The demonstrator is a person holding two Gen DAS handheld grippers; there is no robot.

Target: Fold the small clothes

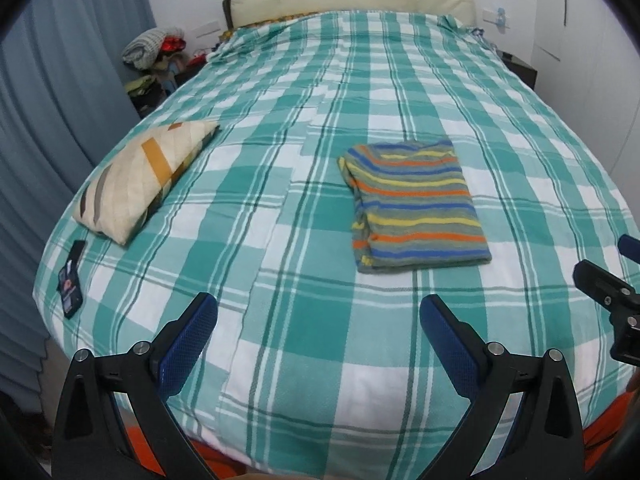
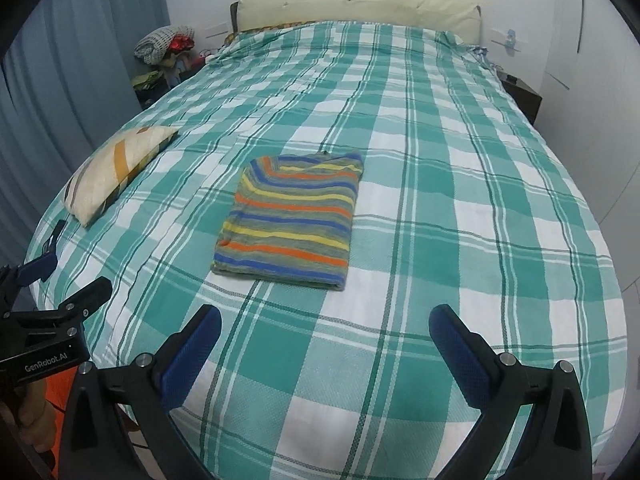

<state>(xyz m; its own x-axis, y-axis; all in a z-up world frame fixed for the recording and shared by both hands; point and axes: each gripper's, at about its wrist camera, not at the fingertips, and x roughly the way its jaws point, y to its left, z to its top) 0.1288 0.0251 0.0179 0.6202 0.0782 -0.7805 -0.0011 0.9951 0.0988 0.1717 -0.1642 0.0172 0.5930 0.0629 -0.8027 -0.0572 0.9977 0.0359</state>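
A: Fig. legend, both wrist views. Where's the garment rel. to the fingers?

B: One striped shirt (image 1: 416, 206), folded to a compact rectangle, lies flat on the bed (image 1: 280, 320), well ahead of both fingertip pairs. From the left gripper (image 1: 318, 312) it sits ahead and to the right; from the right gripper (image 2: 325, 322) ahead and slightly left. No contact w/ either.

A: State of the fingers?

B: Both pairs spread wide, nothing between them, only plaid bedspread showing in the gaps. Judged: the fold looks complete, so the fingers are apart and clear of the cloth, leaving it undisturbed.

A: Why is the shirt placed mid-bed?

B: Probably for a flat, open working area, reachable from both sides. The pillow (image 1: 140, 180) lies far left of the fingers, well apart, so it doesn't obstruct.

A: Counts?

B: Shirts: 1. Grippers: 2, four fingers total. Pillows on the spread: 1. Small dark item (image 1: 72, 280) near the left bed edge: 1, unidentifiable. Pile of clothes (image 1: 154, 46) beyond the bed's far-left corner: count unclear.
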